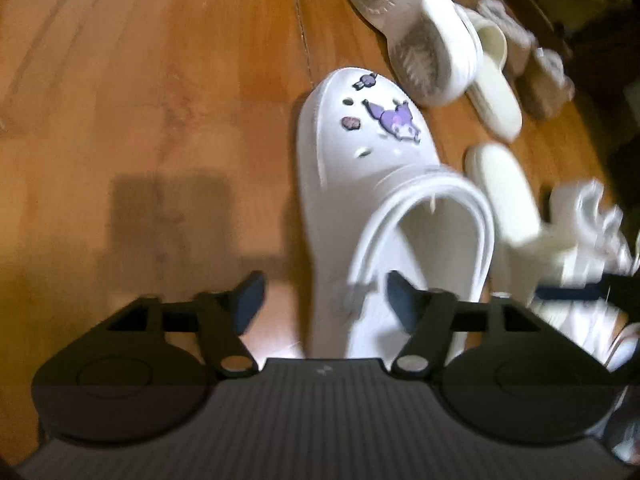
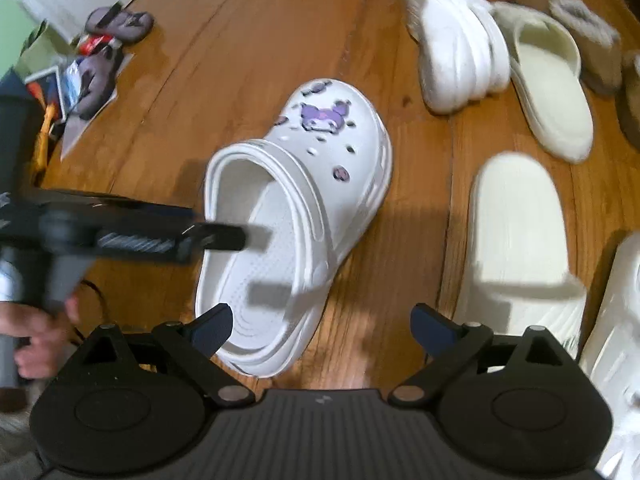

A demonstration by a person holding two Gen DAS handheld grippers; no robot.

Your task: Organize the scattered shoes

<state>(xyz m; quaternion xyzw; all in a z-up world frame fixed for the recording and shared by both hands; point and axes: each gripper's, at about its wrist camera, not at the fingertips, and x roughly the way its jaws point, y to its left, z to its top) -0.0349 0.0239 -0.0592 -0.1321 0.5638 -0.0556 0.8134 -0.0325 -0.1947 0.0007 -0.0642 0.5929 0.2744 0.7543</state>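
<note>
A white clog with purple charms (image 1: 360, 184) stands upright on the wooden floor; it also shows in the right wrist view (image 2: 304, 208). My left gripper (image 1: 324, 300) is open, its fingers astride the clog's left wall near the heel; in the right wrist view its fingers (image 2: 224, 236) reach into the clog's opening. My right gripper (image 2: 320, 328) is open and empty just above the clog's heel. A second white clog (image 2: 452, 44) lies on its side farther off. Two cream slides (image 2: 548, 92) (image 2: 516, 240) lie to the right.
Fluffy tan slippers (image 2: 588, 36) sit at the far right. Grey slippers (image 2: 120, 22) and papers lie at the far left by a white wall. Another white shoe (image 2: 616, 340) sits at the right edge. Bare wooden floor (image 1: 140, 100) lies to the left.
</note>
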